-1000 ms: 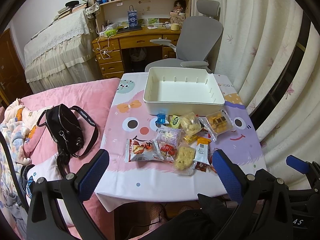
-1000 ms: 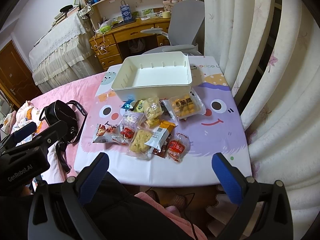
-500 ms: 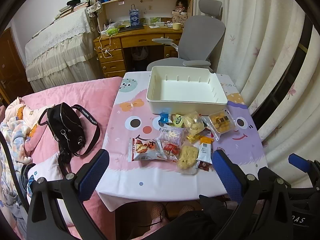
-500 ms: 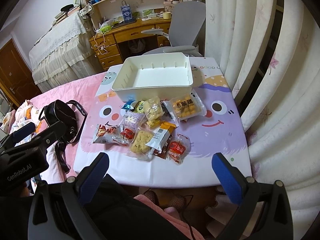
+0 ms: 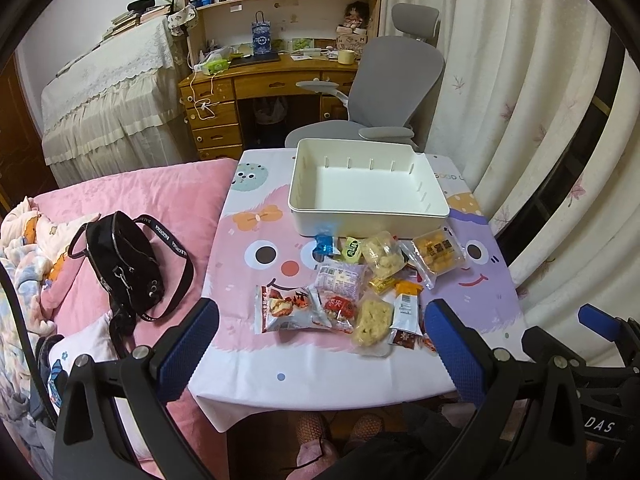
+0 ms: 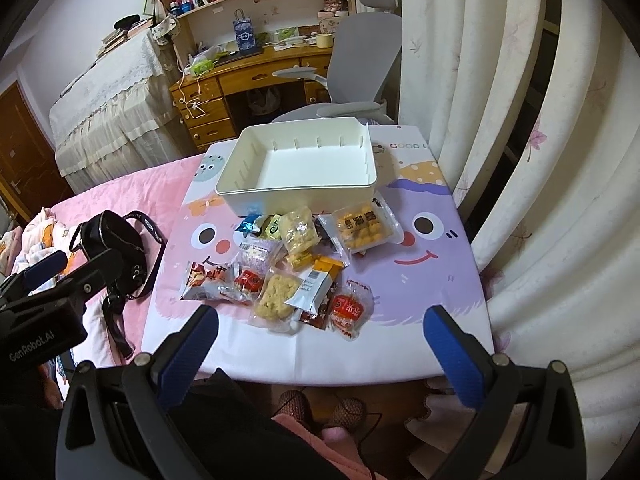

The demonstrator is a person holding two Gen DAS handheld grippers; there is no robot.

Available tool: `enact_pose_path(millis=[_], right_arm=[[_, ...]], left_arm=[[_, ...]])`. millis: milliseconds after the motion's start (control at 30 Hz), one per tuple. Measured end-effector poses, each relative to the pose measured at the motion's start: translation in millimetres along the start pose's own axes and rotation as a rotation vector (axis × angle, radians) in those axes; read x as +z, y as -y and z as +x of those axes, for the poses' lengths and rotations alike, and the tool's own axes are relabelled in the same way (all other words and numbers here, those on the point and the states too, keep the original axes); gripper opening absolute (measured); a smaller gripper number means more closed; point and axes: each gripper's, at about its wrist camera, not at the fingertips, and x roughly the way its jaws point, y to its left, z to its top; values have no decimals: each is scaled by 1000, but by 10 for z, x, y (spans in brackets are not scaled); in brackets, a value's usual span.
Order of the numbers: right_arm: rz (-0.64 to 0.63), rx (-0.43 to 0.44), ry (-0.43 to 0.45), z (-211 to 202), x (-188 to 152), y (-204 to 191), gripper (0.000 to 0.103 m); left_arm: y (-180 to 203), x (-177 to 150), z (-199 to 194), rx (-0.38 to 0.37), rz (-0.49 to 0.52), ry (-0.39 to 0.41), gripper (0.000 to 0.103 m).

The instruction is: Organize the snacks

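A white plastic bin stands empty at the far side of the small table; it also shows in the right wrist view. Several snack packets lie in a loose pile in front of it, also seen in the right wrist view. Among them are a yellow cake pack and a red packet. My left gripper is open and empty, held above the table's near edge. My right gripper is open and empty, also short of the pile.
A pink bed with a black handbag lies left of the table. A grey office chair and wooden desk stand behind. Curtains hang close on the right. The left gripper's body shows at the left in the right wrist view.
Both grippers have shifted slightly; the table and bin sit a little differently in the views. Both stay open and empty. No snack has moved.
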Motion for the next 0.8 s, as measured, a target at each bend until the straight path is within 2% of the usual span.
enact_pose_path(millis=[300, 567, 800], right_arm=[[24, 8, -2, 21, 20, -133, 103], [58, -20, 5, 94, -24, -311, 103], [127, -75, 1, 293, -142, -332, 103]], left_arm=[[-165, 62, 61, -25, 12, -26, 102], [-405, 25, 205, -70, 33, -69, 102], [-717, -15, 451, -73, 4, -166, 102]])
